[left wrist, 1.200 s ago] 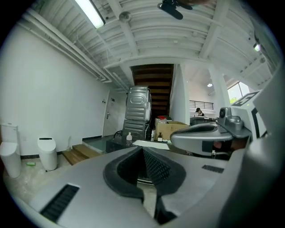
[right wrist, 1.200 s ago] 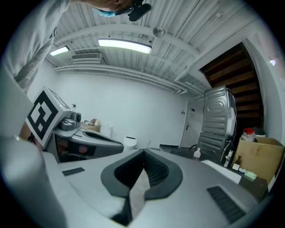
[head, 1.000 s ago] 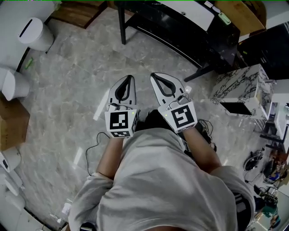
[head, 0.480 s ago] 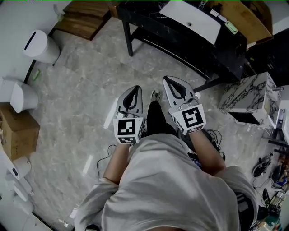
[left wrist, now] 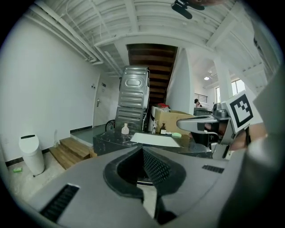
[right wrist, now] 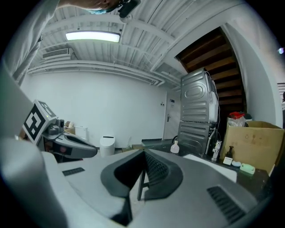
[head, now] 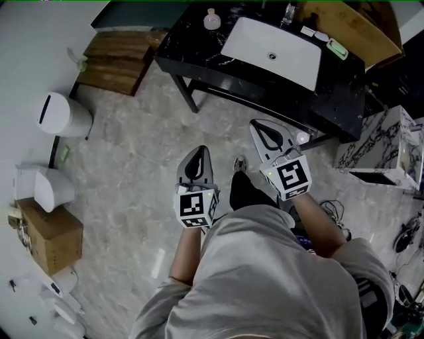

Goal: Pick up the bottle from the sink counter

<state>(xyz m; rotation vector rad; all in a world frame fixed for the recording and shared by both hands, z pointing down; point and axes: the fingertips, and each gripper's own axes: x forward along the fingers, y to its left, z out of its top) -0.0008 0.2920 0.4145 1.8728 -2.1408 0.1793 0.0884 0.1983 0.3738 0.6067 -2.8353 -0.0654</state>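
A small pale bottle [head: 212, 20] with a round body stands on the left part of the black sink counter [head: 192, 56], beside the white basin [head: 275, 49]. The bottle [left wrist: 125, 129] also shows far ahead in the left gripper view, and the bottle [right wrist: 175, 147] in the right gripper view. Both grippers are held over the floor, short of the counter. My left gripper [head: 201, 150] is shut and empty. My right gripper [head: 258, 124] is nearer the counter's front edge, its tips meeting with nothing between them.
Two white bins [head: 63, 114] [head: 43, 187] and a cardboard box [head: 53, 235] line the left wall. Wooden steps [head: 119, 59] lie left of the counter. A marble-patterned cabinet [head: 384, 145] stands at the right. A dark pump bottle [head: 288, 12] and small items sit behind the basin.
The person has walked toward the counter. The basin and bottle have come into the head view, and both grippers have moved closer to the counter, still shut.
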